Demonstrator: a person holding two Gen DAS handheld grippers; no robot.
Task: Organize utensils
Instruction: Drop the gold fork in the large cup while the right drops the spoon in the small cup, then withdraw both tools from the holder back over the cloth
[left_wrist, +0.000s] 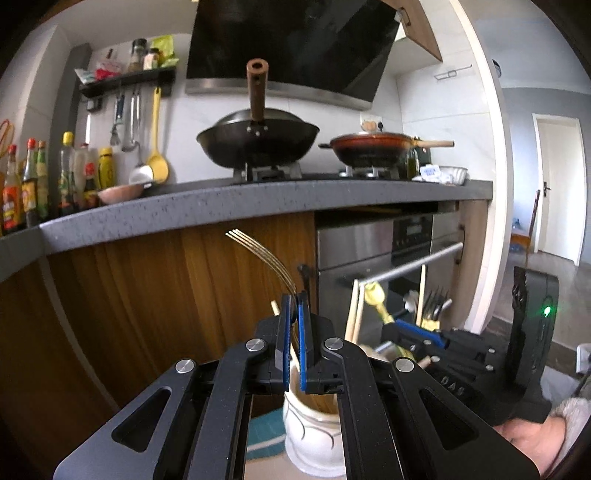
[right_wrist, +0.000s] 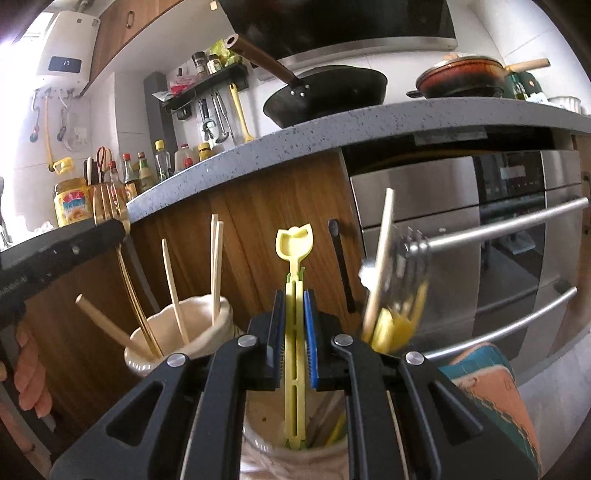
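Right tool (right_wrist: 294, 325) is clamped narrow on a yellow plastic utensil (right_wrist: 294, 332), long axis near vertical, tulip-shaped end up, lower end already inside the mouth of the cup (right_wrist: 295, 454) directly below the jaws. So the drop axis and the utensil axis roughly line up; judging from that, the next move is a straight lowering or a release, no re-orientation needed. Same cup holds a light wooden stick and a blurred bunch of metal forks (right_wrist: 410, 254) leaning right, close beside the yellow one, so clash risk is on the right side. Left tool (left_wrist: 293, 332) is also pinched narrow, on a gold fork (left_wrist: 266, 254), tines up and curving far-left, handle running down into the white ceramic cup (left_wrist: 314, 435) under it. That cup, seen left in the right wrist view (right_wrist: 177, 336), holds chopsticks (right_wrist: 216, 266). Each tool sits over its own cup; the cups stand near each other, left and right. Behind both: wooden cabinet front (left_wrist: 147, 295) and the grey tabletop (left_wrist: 258, 201) edge above.
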